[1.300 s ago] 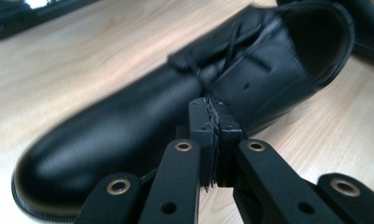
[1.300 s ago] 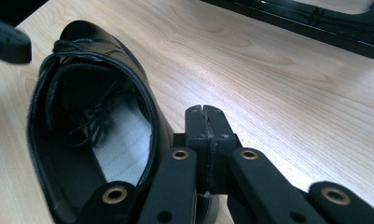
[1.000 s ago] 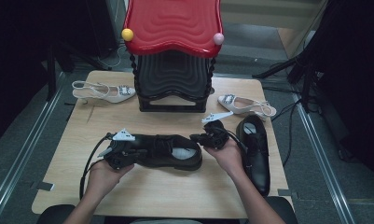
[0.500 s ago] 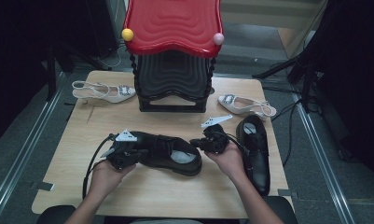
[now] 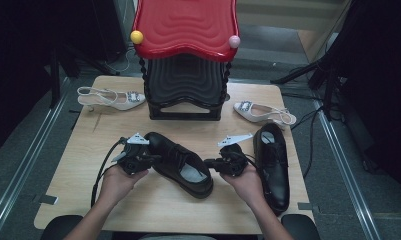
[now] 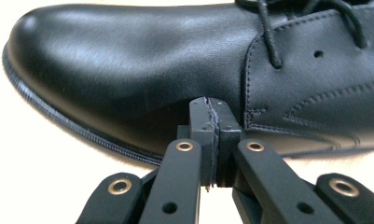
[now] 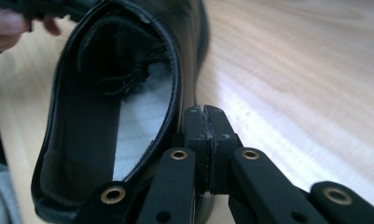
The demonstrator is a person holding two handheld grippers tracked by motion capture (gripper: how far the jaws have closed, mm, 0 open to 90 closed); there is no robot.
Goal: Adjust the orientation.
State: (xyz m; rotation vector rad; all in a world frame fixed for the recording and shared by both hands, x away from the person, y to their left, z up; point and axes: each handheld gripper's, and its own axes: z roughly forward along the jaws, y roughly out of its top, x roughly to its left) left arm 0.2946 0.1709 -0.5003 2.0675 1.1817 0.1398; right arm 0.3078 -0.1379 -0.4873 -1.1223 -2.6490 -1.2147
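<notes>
A black lace-up shoe (image 5: 180, 162) lies slanted on the wooden table (image 5: 113, 200), toe far-left and heel near-right. My left gripper (image 5: 149, 159) is shut, and its tips press the shoe's side by the toe. In the left gripper view the closed gripper (image 6: 211, 108) touches the black leather (image 6: 128, 60) just ahead of the lacing. My right gripper (image 5: 209, 163) is shut too, at the heel end. In the right gripper view the closed gripper (image 7: 204, 115) rests against the outside of the shoe's collar (image 7: 173, 70), with nothing between the jaws.
A second black shoe (image 5: 273, 160) lies along the right edge. A white slingback heel (image 5: 113, 98) sits at the far left, another (image 5: 263, 112) at the far right. A black rack with a red top (image 5: 185, 55) stands at the back centre.
The middle shoe has turned clockwise from lying crosswise to slanted, its toe swinging away from me. Both grippers moved with it, the right one a little nearer me.
</notes>
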